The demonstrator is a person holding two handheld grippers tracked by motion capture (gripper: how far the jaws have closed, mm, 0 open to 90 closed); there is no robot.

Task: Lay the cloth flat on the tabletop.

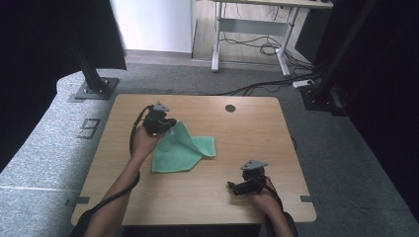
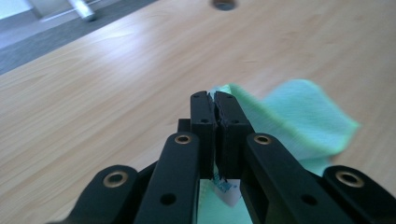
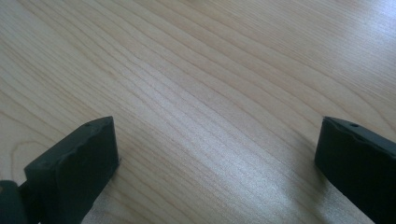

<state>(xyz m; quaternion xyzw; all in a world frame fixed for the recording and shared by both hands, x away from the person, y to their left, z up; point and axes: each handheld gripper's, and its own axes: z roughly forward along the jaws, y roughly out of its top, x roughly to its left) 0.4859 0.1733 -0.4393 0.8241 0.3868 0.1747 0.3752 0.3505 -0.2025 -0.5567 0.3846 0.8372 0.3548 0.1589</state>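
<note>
Two handheld grippers at work over a light wooden table [image 1: 232,197], seen from above the near edge. Nearest, at the right: right gripper [image 1: 233,187] held low over bare wood close to the front edge, jaws spread wide with nothing between them, well apart from the cloth; in the right gripper view, two black jaw tips [image 3: 74,163] flanking plain wood grain. Farther in and to the left: left gripper [image 1: 169,129] clamped on one corner of a green cloth [image 1: 180,150], that corner pulled up off the table while the rest lies flat near the table's middle, one flap folded over toward the right. In the left gripper view, jaws pressed together with a sliver of the green fabric and a small white label pinched between them, the cloth's loose end blurred beyond. At the far edge of the table: a round cable hole [image 1: 230,108]. Beyond that, grey carpet [image 1: 44,143], black frame posts, and a white desk frame [image 1: 252,44] with cables on the floor.
</note>
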